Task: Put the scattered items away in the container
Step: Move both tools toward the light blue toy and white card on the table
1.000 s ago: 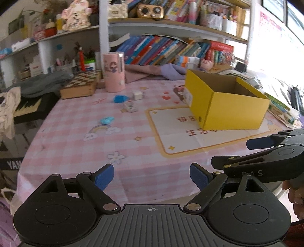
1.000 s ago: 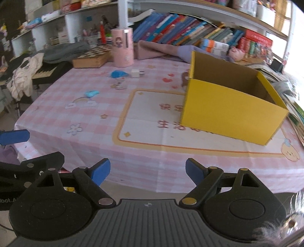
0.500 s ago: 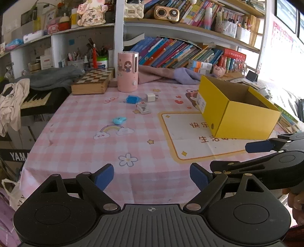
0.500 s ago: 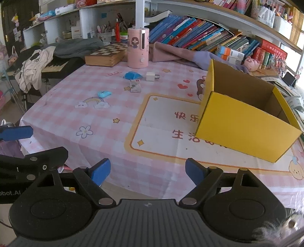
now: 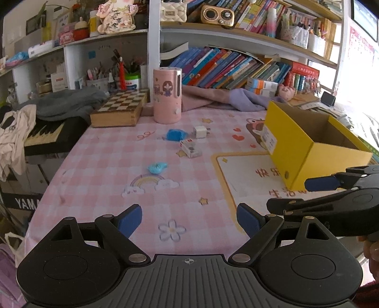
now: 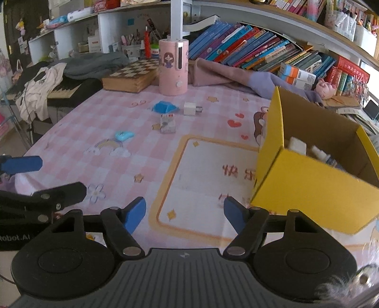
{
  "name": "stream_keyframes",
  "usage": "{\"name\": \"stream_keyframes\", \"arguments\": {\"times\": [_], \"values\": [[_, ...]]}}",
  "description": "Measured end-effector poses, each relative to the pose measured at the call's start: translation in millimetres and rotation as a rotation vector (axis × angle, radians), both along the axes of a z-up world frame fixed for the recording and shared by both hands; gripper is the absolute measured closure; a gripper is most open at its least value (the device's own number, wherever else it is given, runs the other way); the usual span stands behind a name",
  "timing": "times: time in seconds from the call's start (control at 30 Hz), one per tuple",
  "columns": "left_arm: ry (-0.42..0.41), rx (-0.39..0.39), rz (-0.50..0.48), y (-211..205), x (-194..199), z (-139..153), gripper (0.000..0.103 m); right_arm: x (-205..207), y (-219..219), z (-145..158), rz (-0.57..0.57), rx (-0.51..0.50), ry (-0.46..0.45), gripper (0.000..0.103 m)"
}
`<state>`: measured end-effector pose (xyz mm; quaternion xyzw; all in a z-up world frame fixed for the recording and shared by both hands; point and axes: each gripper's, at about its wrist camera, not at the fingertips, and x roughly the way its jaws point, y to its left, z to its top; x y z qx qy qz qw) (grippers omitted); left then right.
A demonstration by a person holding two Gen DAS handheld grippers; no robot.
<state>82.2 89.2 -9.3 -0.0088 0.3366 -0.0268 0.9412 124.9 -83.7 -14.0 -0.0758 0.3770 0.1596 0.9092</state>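
Contents of the yellow box (image 6: 315,182) stay half hidden by its wall; left gripper (image 5: 189,219) jaws wide, right gripper (image 6: 184,214) jaws closing empty

**A lived-in home study or child's room**

Shelves (image 5: 236,35) run across the top of both views, crammed with leaning rows of colourful books (image 5: 227,68), a small gold radio (image 5: 217,14) at upper centre and cups of pens (image 5: 118,68) left of centre. At the far left, clothes (image 5: 14,132) hang over a piano keyboard (image 5: 45,132). The table (image 5: 106,165) in the middle wears a pink checked cloth printed with rainbows, flowers and stars. On it stand a folded chessboard box (image 5: 120,109) and a pink cartoon canister (image 5: 167,94), with crumpled purple fabric (image 5: 225,99) behind.
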Motion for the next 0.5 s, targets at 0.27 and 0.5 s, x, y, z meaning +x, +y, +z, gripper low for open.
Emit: {"name": "stream_keyframes", "arguments": {"times": [0.27, 0.5], "values": [[0.012, 0.011, -0.008, 1.5, 36.2, -3.8, 0.014, 44.6, 8.3, -0.2, 0.019, 0.002, -0.008, 0.031], [0.041, 0.008, 0.022, 5.8, 62.1, -12.1, 0.014, 76.0, 15.7, -8.2, 0.044, -0.007, 0.016, 0.031]]}}
